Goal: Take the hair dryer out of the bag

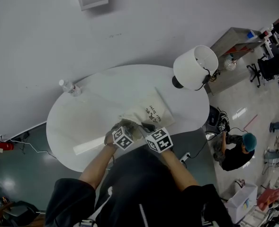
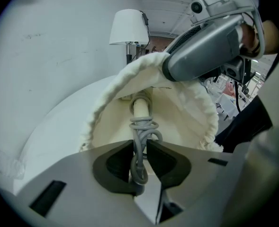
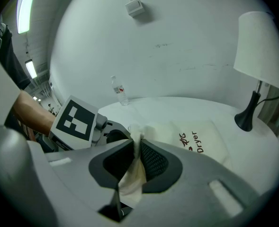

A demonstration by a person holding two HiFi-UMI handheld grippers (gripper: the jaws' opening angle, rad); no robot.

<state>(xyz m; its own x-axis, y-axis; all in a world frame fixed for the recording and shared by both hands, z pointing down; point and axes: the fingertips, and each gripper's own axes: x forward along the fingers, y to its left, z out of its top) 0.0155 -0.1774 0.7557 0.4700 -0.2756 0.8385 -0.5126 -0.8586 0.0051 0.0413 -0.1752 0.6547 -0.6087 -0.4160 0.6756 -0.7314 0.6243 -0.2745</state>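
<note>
Rim cloth of the cream fabric drawstring bag [image 3: 177,132] is pinched in the nearly closed right tool [image 3: 135,151], so its mouth is held open on the round white bench [image 1: 82,126]. The left tool [image 2: 139,149] is clamped on the coiled grey cord [image 2: 142,126] of the cream-handled hair dryer [image 2: 140,109], which lies deep inside the bag.

Hidden: hair dryer [image 2: 140,109] body, deep in bag [image 2: 106,96]; only pale rounded end, wound cord [image 2: 144,126] show. Bag print: lower part behind right gripper [image 3: 135,148] body. Head view: jaws of left gripper [image 2: 139,150], right gripper under marker cubes [image 1: 122,138]. Label on bottle [image 1: 70,87]: too small to read.
</note>
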